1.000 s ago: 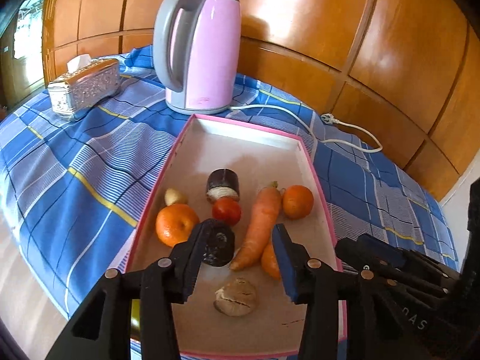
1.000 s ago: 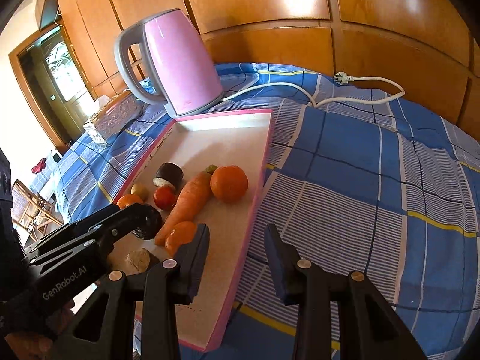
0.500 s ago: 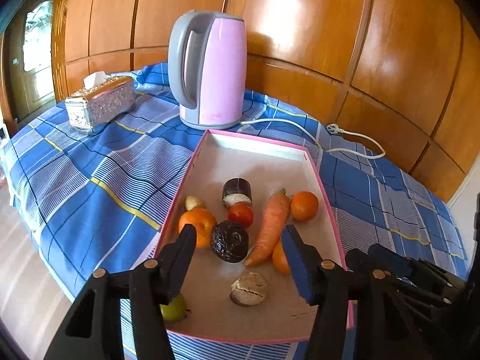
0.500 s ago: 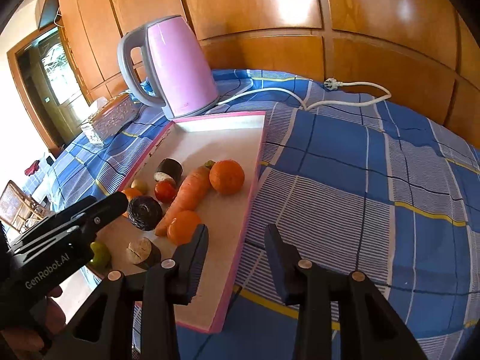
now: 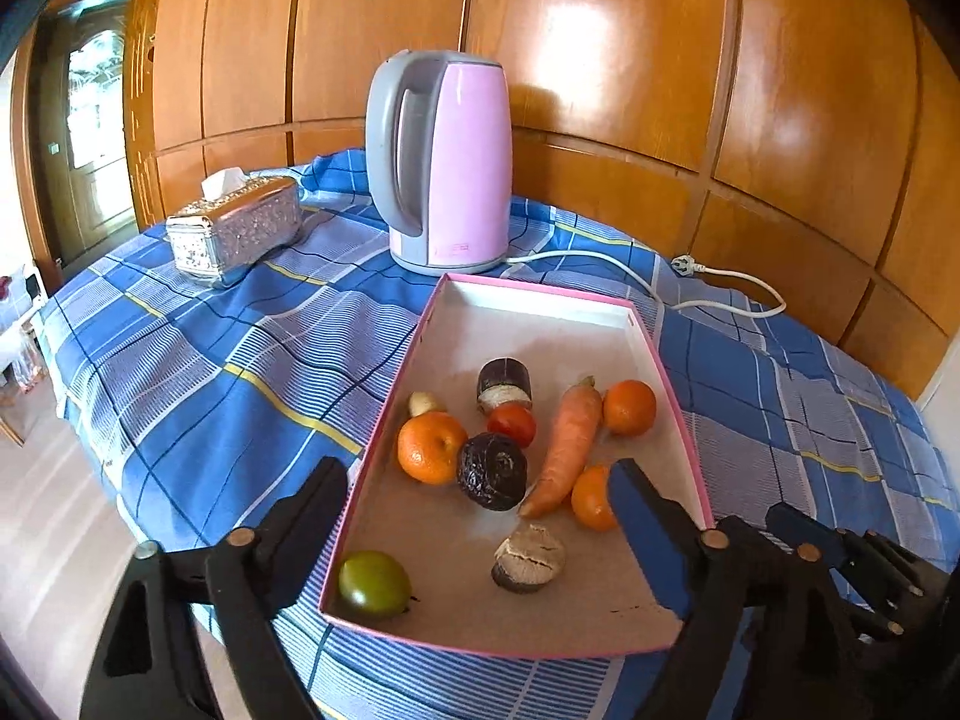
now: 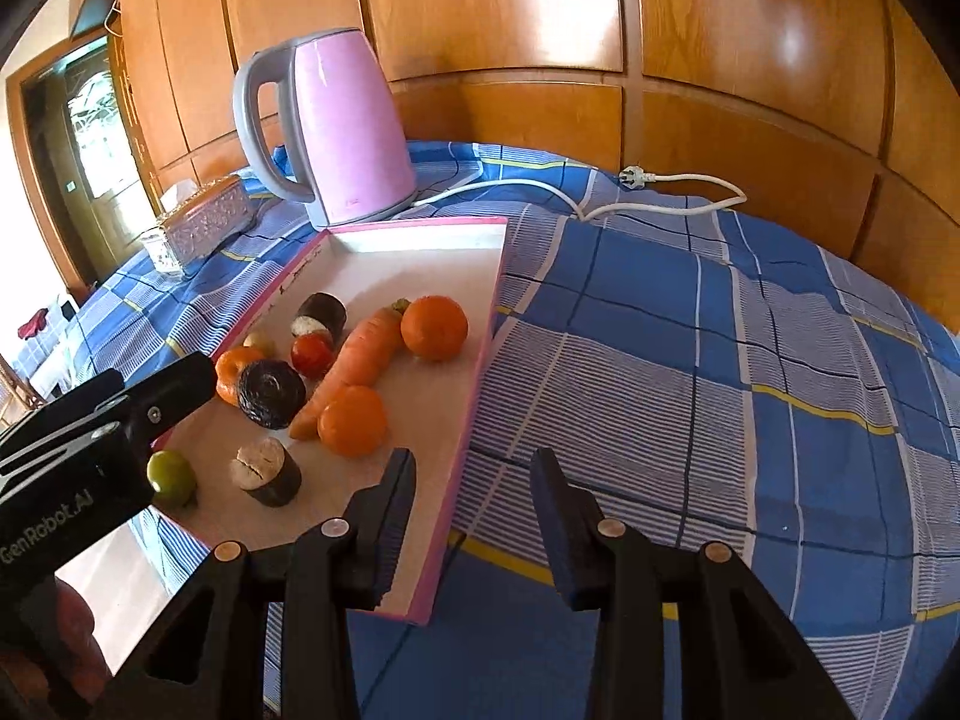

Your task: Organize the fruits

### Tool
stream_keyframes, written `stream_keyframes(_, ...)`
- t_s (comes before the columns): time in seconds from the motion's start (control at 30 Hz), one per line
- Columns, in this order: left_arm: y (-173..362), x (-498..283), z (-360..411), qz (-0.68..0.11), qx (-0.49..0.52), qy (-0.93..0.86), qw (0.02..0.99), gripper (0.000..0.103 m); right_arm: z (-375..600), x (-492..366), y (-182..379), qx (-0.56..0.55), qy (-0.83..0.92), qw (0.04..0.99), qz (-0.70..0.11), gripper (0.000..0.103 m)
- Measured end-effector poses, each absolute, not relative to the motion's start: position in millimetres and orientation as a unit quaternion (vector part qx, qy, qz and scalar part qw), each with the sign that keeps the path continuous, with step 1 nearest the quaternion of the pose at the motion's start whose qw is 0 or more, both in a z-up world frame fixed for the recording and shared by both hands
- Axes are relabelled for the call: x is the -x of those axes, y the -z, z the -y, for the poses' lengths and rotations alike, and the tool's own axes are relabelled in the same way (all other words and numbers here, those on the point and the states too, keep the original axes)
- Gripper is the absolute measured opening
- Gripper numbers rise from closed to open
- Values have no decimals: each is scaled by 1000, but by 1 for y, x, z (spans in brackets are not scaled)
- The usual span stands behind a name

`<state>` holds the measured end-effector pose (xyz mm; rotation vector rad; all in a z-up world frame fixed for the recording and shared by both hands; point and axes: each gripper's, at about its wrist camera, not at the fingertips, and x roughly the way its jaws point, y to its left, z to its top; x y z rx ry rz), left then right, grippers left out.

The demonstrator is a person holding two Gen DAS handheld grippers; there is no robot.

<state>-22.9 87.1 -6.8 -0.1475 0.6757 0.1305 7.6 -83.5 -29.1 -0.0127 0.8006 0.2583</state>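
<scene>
Left gripper jaws parted, empty, at near edge of pink-rimmed cardboard tray | right gripper jaws parted, empty, over tray's near right rim | round orange tangerine in tray, left: judged light, firm, rolls easily; grip across middle.

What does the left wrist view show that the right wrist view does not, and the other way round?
Only the left wrist view shows the left gripper head-on, jaws open, holding nothing. Only the right wrist view shows the right gripper head-on, jaws open over the tray's pink rim, and the person's hand. Both show the tray, carrot, green fruit, kettle and tissue box.
</scene>
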Motion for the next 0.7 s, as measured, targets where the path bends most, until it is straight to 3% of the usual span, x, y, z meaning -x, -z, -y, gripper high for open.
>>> stream_keyframes(0.7, 3, 30, -86, -318, 70, -66, 943, 99, 84, 0, 26, 11, -120, 916, -382, 40)
